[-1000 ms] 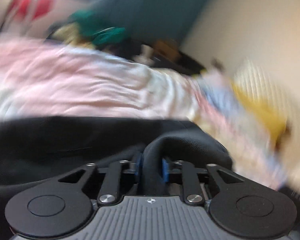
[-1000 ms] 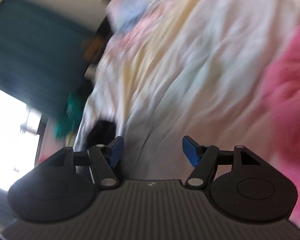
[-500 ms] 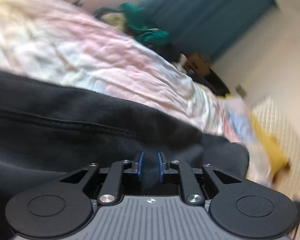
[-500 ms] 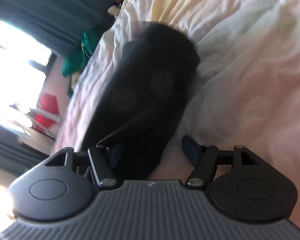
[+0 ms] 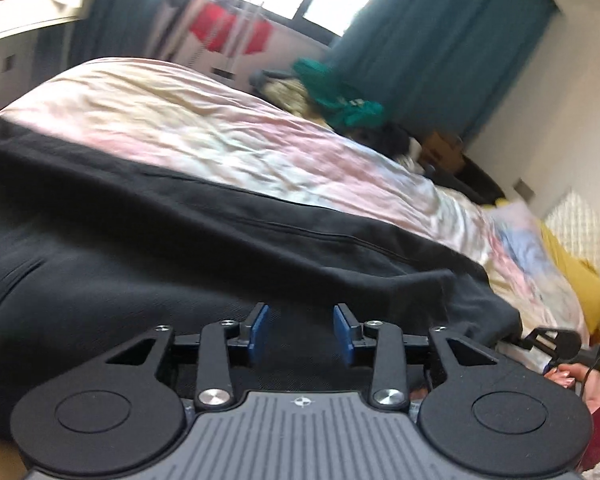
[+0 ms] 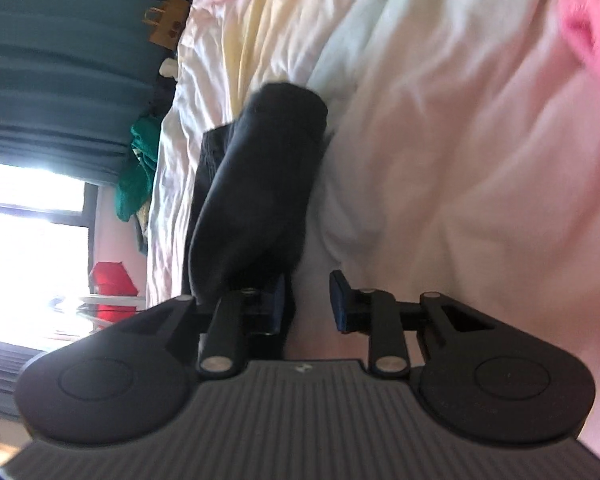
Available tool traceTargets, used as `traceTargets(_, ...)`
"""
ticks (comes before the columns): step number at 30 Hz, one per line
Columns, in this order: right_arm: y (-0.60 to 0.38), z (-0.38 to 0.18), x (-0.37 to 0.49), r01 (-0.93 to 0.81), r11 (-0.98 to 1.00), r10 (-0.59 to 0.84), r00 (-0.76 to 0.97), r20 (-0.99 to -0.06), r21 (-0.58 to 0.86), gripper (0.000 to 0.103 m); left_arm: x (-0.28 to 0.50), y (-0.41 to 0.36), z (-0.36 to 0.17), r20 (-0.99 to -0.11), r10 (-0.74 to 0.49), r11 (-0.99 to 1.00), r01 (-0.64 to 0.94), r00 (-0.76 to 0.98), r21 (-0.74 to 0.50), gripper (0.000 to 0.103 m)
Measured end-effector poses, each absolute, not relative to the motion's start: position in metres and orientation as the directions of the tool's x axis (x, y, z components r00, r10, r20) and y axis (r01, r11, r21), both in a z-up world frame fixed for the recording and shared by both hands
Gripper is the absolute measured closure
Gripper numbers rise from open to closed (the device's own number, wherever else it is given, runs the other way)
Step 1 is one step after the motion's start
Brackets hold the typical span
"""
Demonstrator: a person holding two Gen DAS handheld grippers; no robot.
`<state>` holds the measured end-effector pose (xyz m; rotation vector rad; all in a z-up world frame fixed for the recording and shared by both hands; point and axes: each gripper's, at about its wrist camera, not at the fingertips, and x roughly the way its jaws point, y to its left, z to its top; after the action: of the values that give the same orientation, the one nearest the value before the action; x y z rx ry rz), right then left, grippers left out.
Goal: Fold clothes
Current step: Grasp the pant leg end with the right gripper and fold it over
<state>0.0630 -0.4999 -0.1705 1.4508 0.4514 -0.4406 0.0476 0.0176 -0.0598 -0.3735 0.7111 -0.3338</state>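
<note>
Left wrist view: my left gripper [image 5: 300, 330] hangs low over a black garment [image 5: 180, 264], seemingly a sweatshirt or hoodie, which lies spread across the near part of the bed [image 5: 228, 140]. My left jaws are opening; the blue pads [image 5: 257, 332] stand apart with only dark cloth beneath the gap and nothing pinched between them. A stitched seam runs across the garment from left to right, and its right edge bunches into a loose fold near the bed's side. At far right, part of my right hand [image 5: 576, 376] and its tool show beside that bunched edge. Beyond the bed: teal curtains [image 5: 440, 40], a green heap of clothes [image 5: 340, 100], a yellow cloth [image 5: 572, 276].

Right wrist view: my right gripper [image 6: 306, 302] lies rolled on its side over the pastel bedsheet [image 6: 440, 140]. Its jaws are closing; a rounded black part of the garment, perhaps a sleeve or a hood [image 6: 260, 184], drapes over the left finger, while the gap between the pads shows pale sheet. I cannot tell whether any black cloth is caught yet. A pink cloth [image 6: 592, 32] sits at the far right corner.

Progress, as judged: the garment is laid out but lumpy, with no clean, squared fold visible. Remaining work appears to be seizing the loose end, folding it over the body, then smoothing
</note>
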Motion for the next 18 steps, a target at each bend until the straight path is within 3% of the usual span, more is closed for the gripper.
traceTargets(4, -0.508, -0.187, 0.076, 0.496, -0.005, -0.007, 0.868, -0.497, 0.868, 0.074, 0.048, 0.028, -0.063, -0.550, -0.424, 0.871, 0.157, 0.720, -0.465, 0.063)
traceTargets(10, -0.510, -0.193, 0.098, 0.422, -0.039, -0.039, 0.905, -0.423, 0.906, 0.072, 0.048, 0.010, -0.065, -0.527, -0.406, 0.900, 0.228, 0.747, -0.371, 0.057)
traceTargets(12, -0.512, -0.189, 0.103, 0.437, 0.023, -0.053, 0.899, -0.436, 0.899, 0.073, 0.049, 0.005, -0.067, -0.526, -0.420, 0.896, 0.244, 0.740, -0.372, 0.057)
traceTargets(14, -0.510, -0.176, 0.106, 0.485, 0.125, -0.092, 0.874, -0.476, 0.866, 0.081, 0.050, 0.003, -0.069, -0.528, -0.425, 0.894, 0.250, 0.735, -0.371, 0.057)
traceTargets(15, -0.509, -0.168, 0.105, 0.485, 0.159, -0.118, 0.874, -0.471, 0.860, 0.090, 0.050, 0.002, -0.071, -0.527, -0.427, 0.894, 0.252, 0.735, -0.371, 0.057)
traceTargets(18, -0.505, -0.142, 0.102, 0.479, 0.264, -0.197, 0.877, -0.439, 0.837, 0.094, 0.050, 0.004, -0.073, -0.527, -0.423, 0.893, 0.243, 0.737, -0.378, 0.057)
